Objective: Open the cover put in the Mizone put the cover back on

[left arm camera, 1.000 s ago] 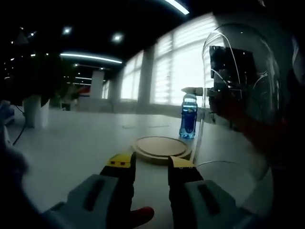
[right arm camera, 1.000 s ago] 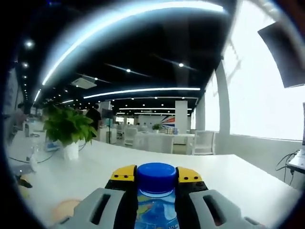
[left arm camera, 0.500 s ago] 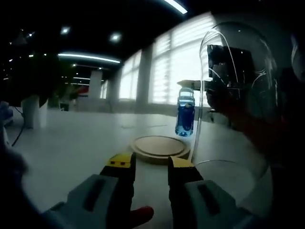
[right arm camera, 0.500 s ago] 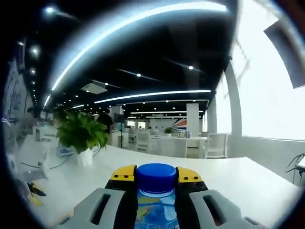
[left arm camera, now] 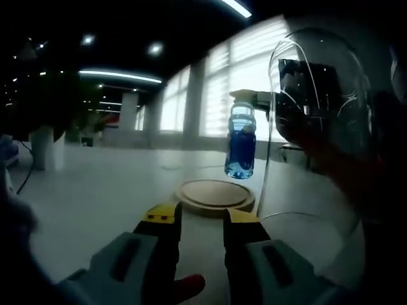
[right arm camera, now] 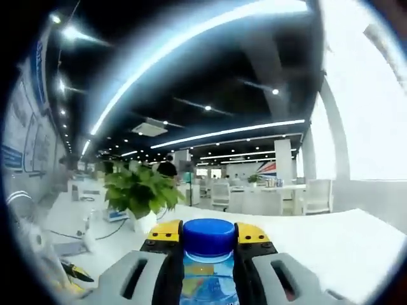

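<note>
Wide white table (left arm camera: 95, 190) under a dim office ceiling with long light strips, bright windows (left arm camera: 248, 82) behind. In the right gripper view, rows of white chairs (right arm camera: 254, 200) far back, a standing person (right arm camera: 168, 168) among them.

Clear glass dome cover (left arm camera: 318, 127) raised at the right of the left gripper view, tilted, rim off the table, a hand (left arm camera: 356, 184) dimly seen through it. Cannot tell what grips the dome. Round wooden base (left arm camera: 215, 196) flat on the table, just ahead of the left gripper (left arm camera: 198, 218), bare on top.

Potted green plant (right arm camera: 141, 194) on the table in the right gripper view, left of centre.

Mizone bottle (left arm camera: 241, 141) hanging above the wooden base, apart from it, beside the dome's near edge. Right gripper (right arm camera: 208, 234) clamped on the bottle's neck, blue cap (right arm camera: 208, 236) between the 2 yellow-tipped jaws. Left gripper's jaws apart, nothing between them.
</note>
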The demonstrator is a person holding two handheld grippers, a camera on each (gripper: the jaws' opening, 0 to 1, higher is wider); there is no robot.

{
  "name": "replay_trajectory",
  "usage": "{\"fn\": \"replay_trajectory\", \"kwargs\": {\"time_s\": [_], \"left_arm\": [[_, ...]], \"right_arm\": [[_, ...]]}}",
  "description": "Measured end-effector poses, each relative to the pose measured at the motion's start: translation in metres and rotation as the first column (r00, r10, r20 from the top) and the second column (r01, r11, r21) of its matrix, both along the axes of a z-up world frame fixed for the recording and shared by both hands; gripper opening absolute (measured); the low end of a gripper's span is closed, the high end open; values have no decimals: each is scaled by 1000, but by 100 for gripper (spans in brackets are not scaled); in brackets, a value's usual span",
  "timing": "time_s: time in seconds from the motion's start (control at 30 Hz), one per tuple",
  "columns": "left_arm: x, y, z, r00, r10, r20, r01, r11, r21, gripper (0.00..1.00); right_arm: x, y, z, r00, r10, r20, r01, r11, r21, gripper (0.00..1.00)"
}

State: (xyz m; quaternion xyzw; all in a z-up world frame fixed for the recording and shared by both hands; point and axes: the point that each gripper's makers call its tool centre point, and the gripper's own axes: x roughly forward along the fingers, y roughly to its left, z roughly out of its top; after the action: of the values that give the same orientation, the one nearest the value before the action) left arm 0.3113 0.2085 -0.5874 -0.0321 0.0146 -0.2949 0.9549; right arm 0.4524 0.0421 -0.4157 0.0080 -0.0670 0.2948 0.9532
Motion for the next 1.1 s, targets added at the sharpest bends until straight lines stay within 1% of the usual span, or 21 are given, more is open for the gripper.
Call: {"fn": "replay_trajectory", "kwargs": {"time_s": [0.17, 0.27, 0.37, 0.43, 0.5, 0.57, 0.63, 0.67, 0.7, 0.73, 0.77, 0.8, 0.83, 0.97, 1.0, 1.1], "left_arm": [[0, 0, 0, 1000, -5, 2, 5, 1000, 6, 20], [-1, -1, 0, 1000, -8, 3, 8, 1000, 5, 20], [-1, 0, -1, 1000, -5, 1, 5, 1000, 11, 19], [-1, 0, -1, 1000, -6, -1, 6, 1000, 8, 19], [-1, -1, -1, 1000, -8, -2, 8, 1000, 6, 19], [-1, -1, -1, 1000, -9, -4, 9, 1000, 8, 19], [-2, -1, -1, 1000, -10, -5, 11, 1000, 7, 19], [-2, -1, -1, 1000, -11, -6, 11, 1000, 7, 19], [-2, -2, -1, 1000, -11, -7, 11, 1000, 8, 19], [-1, -2, -1, 1000, -11, -7, 11, 1000, 9, 19], [-1, -2, -1, 1000, -11, -8, 11, 1000, 11, 19], [-1, -2, -1, 1000, -11, -8, 11, 1000, 12, 19], [-1, -2, -1, 1000, -11, -9, 11, 1000, 12, 19], [-1, -3, -1, 1000, -13, -9, 14, 1000, 14, 19], [-1, -3, -1, 1000, -13, -9, 13, 1000, 15, 19], [-1, -4, -2, 1000, -14, -13, 14, 1000, 15, 19]], "right_arm": [[-3, 24, -8, 998, 63, -24, -62, 998, 6, 22], [-6, 38, -11, 995, 96, -22, -97, 995, -2, 22], [-6, 50, -9, 993, 115, -19, -116, 993, -8, 22], [-5, 55, -7, 992, 123, -14, -123, 992, 4, 22], [-5, 59, -7, 991, 132, -14, -132, 991, 8, 22], [-6, 62, -11, 990, 137, -20, -136, 991, 10, 22], [-4, 64, -21, 988, 145, -51, -145, 989, 3, 22], [-7, 68, -8, 984, 179, 19, -180, 980, 85, 22], [-5, 63, -22, 988, 148, -40, -148, 989, 2, 22], [-6, 66, -13, 988, 156, -3, -156, 987, 26, 23], [-7, 67, -22, 988, 149, -39, -149, 989, -7, 23], [-10, 72, -22, 985, 169, -17, -169, 986, 5, 23], [-11, 75, -22, 986, 168, 4, -168, 986, -5, 23], [-4, 76, -23, 985, 173, 0, -173, 985, 4, 23], [-6, 69, -20, 984, 176, 3, -176, 984, 6, 23], [-8, 70, -19, 981, 194, 11, -194, 981, 0, 23]]}}
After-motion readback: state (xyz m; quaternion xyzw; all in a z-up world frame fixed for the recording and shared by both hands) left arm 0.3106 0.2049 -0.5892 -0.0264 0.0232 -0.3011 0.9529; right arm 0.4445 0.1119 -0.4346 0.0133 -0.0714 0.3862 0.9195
